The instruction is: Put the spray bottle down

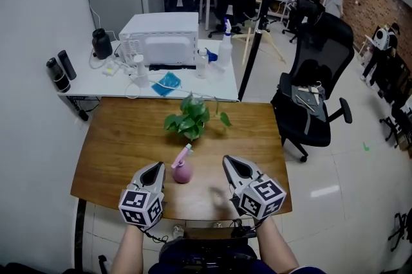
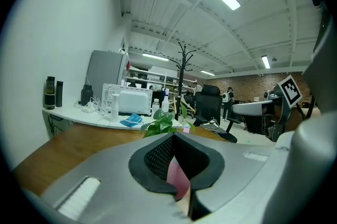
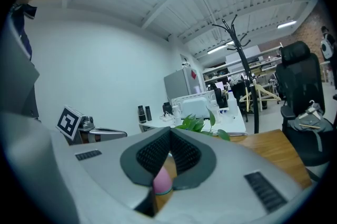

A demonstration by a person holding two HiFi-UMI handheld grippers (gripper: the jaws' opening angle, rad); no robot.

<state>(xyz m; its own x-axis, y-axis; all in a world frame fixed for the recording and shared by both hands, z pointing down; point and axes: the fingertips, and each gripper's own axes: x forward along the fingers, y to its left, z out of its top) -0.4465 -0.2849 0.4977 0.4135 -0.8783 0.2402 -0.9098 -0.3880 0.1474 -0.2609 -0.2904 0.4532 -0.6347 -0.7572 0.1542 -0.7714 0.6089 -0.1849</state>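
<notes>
The pink spray bottle (image 1: 182, 171) stands on the table (image 1: 116, 137), just right of the left claw (image 1: 158, 168), whose jaws are closed and empty. The right claw (image 1: 228, 161) is closed too, beyond the bottle.

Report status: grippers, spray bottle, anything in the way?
Jaws shut, empty: left gripper, right gripper. Pink spray bottle upright on table between them, held by neither. Plant behind it; nothing in the way.
</notes>
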